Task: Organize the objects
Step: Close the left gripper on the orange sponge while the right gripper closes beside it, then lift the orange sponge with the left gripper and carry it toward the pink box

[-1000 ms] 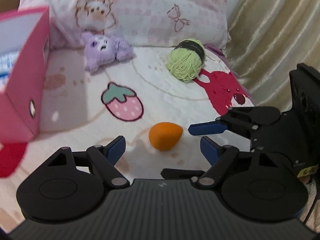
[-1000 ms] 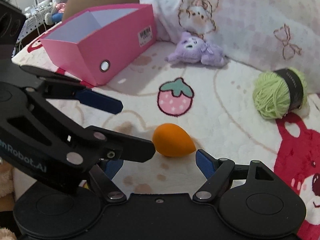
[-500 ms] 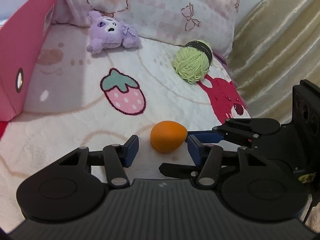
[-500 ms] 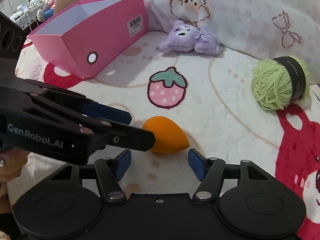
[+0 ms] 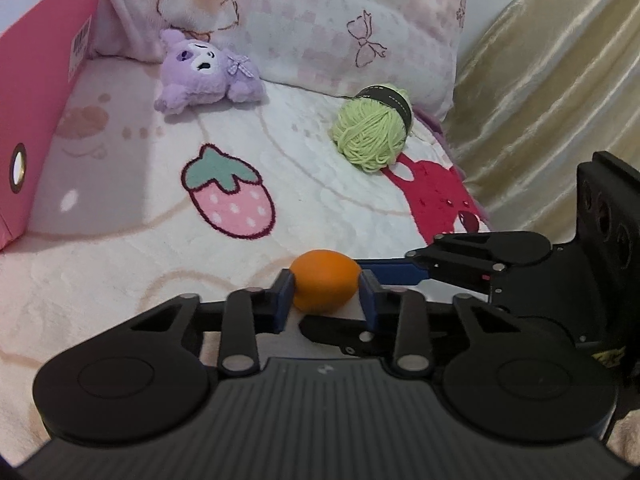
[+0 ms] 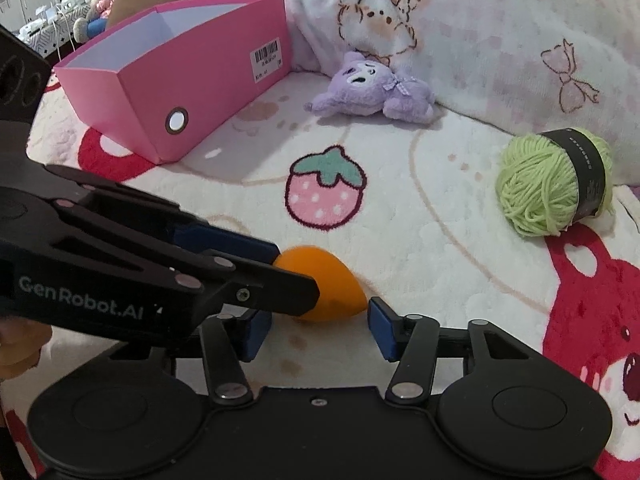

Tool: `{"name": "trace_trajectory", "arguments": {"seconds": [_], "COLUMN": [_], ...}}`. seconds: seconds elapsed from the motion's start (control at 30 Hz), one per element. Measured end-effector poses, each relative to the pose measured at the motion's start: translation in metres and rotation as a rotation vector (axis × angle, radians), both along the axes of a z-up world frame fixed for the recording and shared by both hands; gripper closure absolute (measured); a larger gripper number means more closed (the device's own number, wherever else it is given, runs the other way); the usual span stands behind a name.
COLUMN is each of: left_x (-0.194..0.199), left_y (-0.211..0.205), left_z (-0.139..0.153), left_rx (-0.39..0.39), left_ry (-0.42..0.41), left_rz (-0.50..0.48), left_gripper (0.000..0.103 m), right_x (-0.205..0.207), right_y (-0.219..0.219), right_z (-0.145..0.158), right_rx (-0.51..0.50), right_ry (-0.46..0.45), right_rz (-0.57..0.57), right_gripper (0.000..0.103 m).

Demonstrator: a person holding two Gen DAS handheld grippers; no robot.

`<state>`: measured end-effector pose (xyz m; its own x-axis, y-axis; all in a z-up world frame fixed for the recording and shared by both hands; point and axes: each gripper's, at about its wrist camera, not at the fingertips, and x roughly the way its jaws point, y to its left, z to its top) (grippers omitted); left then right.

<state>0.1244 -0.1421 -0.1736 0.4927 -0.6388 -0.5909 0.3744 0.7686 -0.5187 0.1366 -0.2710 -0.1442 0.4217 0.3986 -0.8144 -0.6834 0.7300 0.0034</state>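
Note:
An orange egg-shaped sponge [image 5: 324, 280] lies on the printed blanket [image 5: 120, 272]. My left gripper [image 5: 326, 294] has its jaws closing, and both blue pads press the sponge's sides. In the right wrist view the left gripper [image 6: 298, 276] reaches in from the left and covers part of the sponge [image 6: 336, 284]. My right gripper [image 6: 318, 328] sits just in front of the sponge with its jaws closing. The sponge's pointed end lies between its tips, and the pads stand apart from it. One right finger [image 5: 390, 273] shows beside the sponge.
An open pink box [image 6: 224, 92] stands at the back left. A purple plush toy [image 6: 372, 88] lies against the pillow [image 6: 500, 40]. A green yarn ball [image 6: 548, 184] rests at the right. A gold curtain [image 5: 540, 100] borders the bed's right edge.
The left gripper's jaws went from wide apart to pressing on the orange sponge as it dipped toward it. The right gripper's jaws narrowed while it stayed in place.

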Motion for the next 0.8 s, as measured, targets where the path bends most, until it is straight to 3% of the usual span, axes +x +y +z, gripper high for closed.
{"name": "trace_trajectory", "arguments": {"seconds": [0.1, 0.4, 0.57, 0.8], "left_x": [-0.001, 0.002, 0.007, 0.006], "left_y": [-0.002, 0.005, 0.011, 0.013], "left_z": [-0.002, -0.004, -0.007, -0.005], "left_rx": [0.019, -0.027, -0.06, -0.043], "left_ry": [-0.012, 0.018, 0.078, 0.083], "left_rz": [0.005, 0.011, 0.017, 0.006], "left_gripper": [0.073, 0.074, 0.074, 0.074], "right_x": [0.002, -0.002, -0.005, -0.007], "right_y": [0.001, 0.008, 0.015, 0.016], "right_z": [-0.001, 0.006, 0.007, 0.009], "right_rx": [-0.001, -0.013, -0.042, -0.027], "right_ry": [-0.004, -0.014, -0.024, -0.013], "right_rz": [-0.005, -0.008, 0.008, 0.02], "right_gripper": [0.049, 0.051, 0.051, 0.051]}}
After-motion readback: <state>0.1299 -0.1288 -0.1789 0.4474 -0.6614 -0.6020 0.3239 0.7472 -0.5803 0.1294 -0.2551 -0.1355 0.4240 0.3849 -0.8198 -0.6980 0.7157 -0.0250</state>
